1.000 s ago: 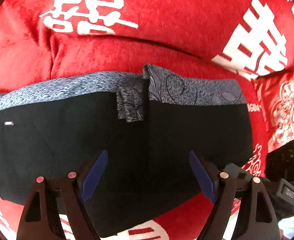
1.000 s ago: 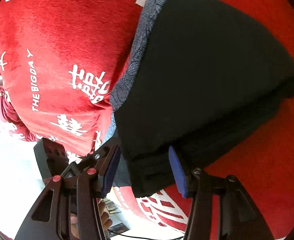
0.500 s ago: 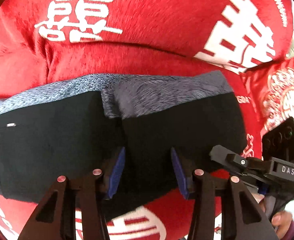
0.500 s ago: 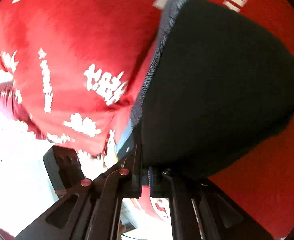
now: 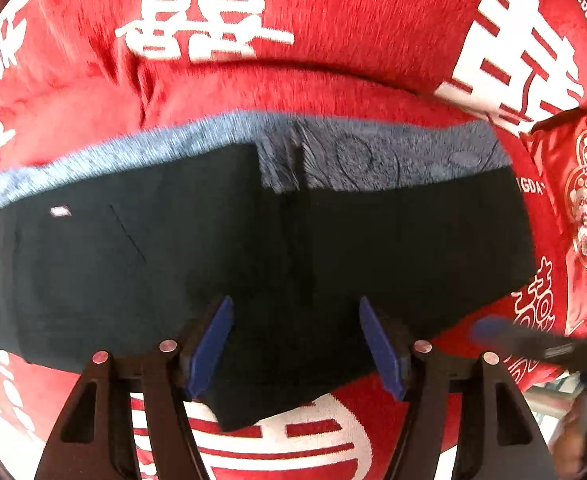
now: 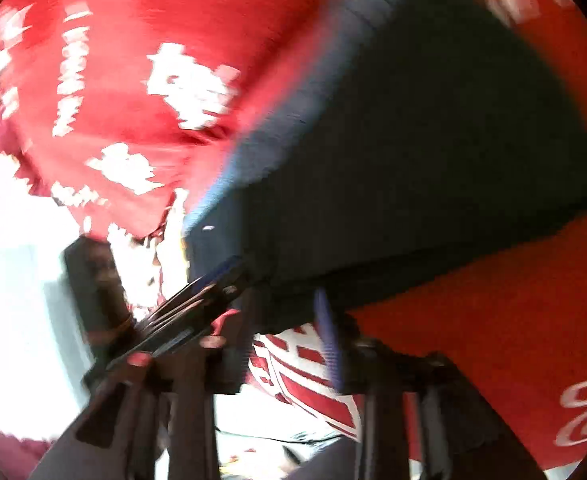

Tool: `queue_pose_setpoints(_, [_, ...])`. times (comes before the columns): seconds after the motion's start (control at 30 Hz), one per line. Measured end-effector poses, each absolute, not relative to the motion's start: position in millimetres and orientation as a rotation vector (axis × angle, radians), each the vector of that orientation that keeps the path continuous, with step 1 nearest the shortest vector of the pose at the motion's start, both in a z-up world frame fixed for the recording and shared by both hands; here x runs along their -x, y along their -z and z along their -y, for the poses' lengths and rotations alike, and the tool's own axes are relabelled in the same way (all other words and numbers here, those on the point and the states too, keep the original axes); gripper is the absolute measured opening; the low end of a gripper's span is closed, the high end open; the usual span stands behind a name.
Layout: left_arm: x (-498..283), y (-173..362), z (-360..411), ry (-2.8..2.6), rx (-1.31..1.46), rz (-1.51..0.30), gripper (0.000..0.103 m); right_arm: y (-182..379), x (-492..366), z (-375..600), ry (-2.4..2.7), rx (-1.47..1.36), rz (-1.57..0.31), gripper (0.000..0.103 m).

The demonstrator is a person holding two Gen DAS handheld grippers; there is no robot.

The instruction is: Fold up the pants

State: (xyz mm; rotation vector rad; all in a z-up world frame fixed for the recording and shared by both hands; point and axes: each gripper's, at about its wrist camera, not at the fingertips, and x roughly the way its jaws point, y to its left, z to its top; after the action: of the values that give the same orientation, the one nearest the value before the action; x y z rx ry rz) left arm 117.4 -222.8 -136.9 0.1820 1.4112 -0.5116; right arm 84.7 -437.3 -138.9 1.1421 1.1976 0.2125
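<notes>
The black pants [image 5: 253, 248] with a grey patterned waistband [image 5: 373, 156] lie folded on a red blanket [image 5: 333, 40]. My left gripper [image 5: 297, 344] is open, its blue pads over the near edge of the pants and holding nothing. In the blurred right wrist view the pants [image 6: 433, 152] fill the upper right. My right gripper [image 6: 285, 316] is open at the pants' near corner, with its blue pads apart. The right gripper also shows as a blurred dark shape in the left wrist view [image 5: 533, 344].
The red blanket with white characters covers the whole surface [image 6: 153, 60]. A red embroidered cushion [image 5: 585, 192] lies at the right. The left gripper's body [image 6: 97, 288] shows at the left of the right wrist view. Bright floor lies beyond the blanket edge [image 6: 9, 280].
My left gripper narrowed over the pants, then opened wide again and backed off a little. My right gripper shut on the pants' corner, then opened and let it go.
</notes>
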Motion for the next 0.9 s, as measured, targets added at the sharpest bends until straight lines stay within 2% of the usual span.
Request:
queue_pose_setpoints(0.07, [-124, 126, 222, 0.505, -0.176, -1.388, 0.067, 107, -82, 466, -0.198, -1.067, -1.097, 0.068])
queue_pose_setpoints(0.17, [-135, 116, 235, 0.504, -0.184, -1.351, 0.067, 94, -86, 521, -0.063, -1.006, -1.025, 0.069])
queue_pose_setpoints(0.27, [-144, 117, 257, 0.521, -0.187, -1.334, 0.067, 120, -96, 563, 0.03, -1.041, -1.046, 0.069])
queue_pose_setpoints(0.33, [-147, 123, 274, 0.539, -0.179, -1.337, 0.067, 150, -109, 579, 0.031, -1.099, -1.094, 0.064])
queue_pose_setpoints(0.4, [-149, 132, 292, 0.554, -0.18, -1.333, 0.067, 171, -118, 583, -0.012, -1.142, -1.135, 0.045])
queue_pose_setpoints(0.53, [-148, 151, 305, 0.517, -0.243, -1.336, 0.067, 182, -136, 574, -0.064, -1.13, -1.212, 0.043])
queue_pose_setpoints(0.67, [-136, 163, 297, 0.497, -0.291, -1.33, 0.069, 163, -141, 552, -0.07, -0.852, -1.326, 0.042])
queue_pose_setpoints(0.7, [-133, 169, 295, 0.464, -0.331, -1.351, 0.079, 164, -145, 545, -0.034, -0.752, -1.367, 0.043])
queue_pose_setpoints(0.73, [-131, 176, 289, 0.445, -0.313, -1.386, 0.083, 167, -148, 541, 0.002, -0.691, -1.387, 0.047])
queue_pose_setpoints(0.77, [-131, 178, 282, 0.435, -0.274, -1.402, 0.085, 169, -149, 539, 0.026, -0.665, -1.392, 0.056])
queue_pose_setpoints(0.83, [-131, 179, 268, 0.424, -0.188, -1.443, 0.085, 168, -151, 530, 0.053, -0.637, -1.368, 0.06])
queue_pose_setpoints(0.9, [-126, 177, 266, 0.418, -0.207, -1.437, 0.085, 165, -146, 521, 0.062, -0.621, -1.372, 0.069])
